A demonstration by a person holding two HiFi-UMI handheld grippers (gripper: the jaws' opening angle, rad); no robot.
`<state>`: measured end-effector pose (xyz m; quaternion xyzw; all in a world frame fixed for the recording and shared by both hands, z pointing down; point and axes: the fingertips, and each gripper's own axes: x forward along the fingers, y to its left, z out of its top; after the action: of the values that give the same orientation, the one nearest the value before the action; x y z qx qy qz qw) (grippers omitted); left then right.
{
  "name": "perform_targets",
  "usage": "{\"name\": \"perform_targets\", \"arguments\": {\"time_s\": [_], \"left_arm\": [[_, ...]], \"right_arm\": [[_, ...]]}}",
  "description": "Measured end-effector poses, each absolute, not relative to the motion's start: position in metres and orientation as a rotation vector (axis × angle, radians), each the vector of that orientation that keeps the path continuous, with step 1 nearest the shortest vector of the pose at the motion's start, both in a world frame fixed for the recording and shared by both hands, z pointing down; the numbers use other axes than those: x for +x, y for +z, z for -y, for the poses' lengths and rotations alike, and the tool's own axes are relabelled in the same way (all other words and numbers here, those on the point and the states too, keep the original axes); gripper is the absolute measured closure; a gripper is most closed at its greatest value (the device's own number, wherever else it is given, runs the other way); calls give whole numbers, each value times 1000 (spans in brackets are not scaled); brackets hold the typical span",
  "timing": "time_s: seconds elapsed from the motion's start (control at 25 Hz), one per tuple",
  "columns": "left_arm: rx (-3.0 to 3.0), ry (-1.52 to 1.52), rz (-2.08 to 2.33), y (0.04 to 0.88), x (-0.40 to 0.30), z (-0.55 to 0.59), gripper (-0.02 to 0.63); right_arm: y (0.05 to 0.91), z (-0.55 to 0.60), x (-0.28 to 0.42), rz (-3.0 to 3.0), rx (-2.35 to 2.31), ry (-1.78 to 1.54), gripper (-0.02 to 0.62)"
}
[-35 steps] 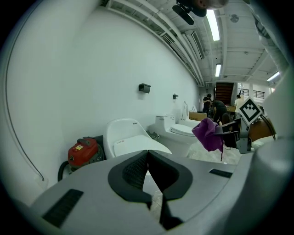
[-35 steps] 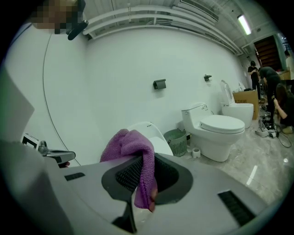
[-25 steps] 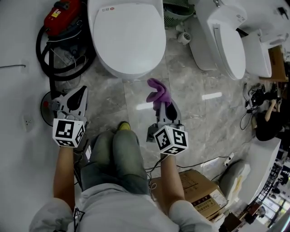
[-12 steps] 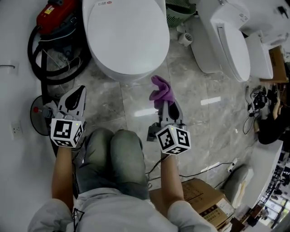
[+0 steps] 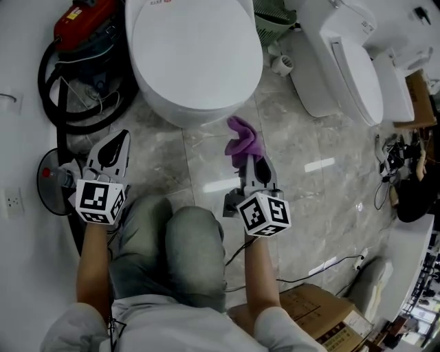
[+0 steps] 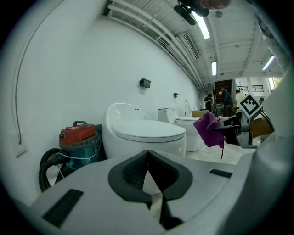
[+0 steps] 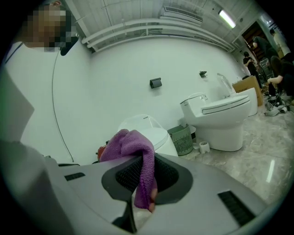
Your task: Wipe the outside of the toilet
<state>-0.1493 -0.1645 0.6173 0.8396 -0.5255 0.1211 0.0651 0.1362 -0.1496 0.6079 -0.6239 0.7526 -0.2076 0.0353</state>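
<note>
Before the toilet [image 5: 196, 58], right gripper [image 5: 251, 162] clamping purple cloth [image 5: 242, 137], lid logo [image 5: 159, 5] illegible.

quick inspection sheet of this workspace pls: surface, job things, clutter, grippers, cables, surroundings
Surface: glossy grey stone-look floor, light reflections on it.
Job's things: toilet, lid closed; purple cloth held near its front rim, contact not seen.
Clutter: red vacuum cleaner with black hose; green basket; cardboard box.
Grippers: left gripper jaws together, nothing between them; right gripper shut on the cloth.
Cables: black floor cable running to the right; cable tangle by the right edge.
Surroundings: second toilet to the right; white wall; people far back.
</note>
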Motion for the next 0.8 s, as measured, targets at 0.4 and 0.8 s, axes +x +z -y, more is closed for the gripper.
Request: {"name": "perform_targets", "arguments": {"time_s": [0.4,0.8], "left_arm": [[2591,366,1621,647,-163,152,589],[2660,457,1615,684,-176,154,589]], "right_arm": [[640,141,102,-2386,-1768,-587,534],[669,162,41,-2507,-1571,-545,534]]}}
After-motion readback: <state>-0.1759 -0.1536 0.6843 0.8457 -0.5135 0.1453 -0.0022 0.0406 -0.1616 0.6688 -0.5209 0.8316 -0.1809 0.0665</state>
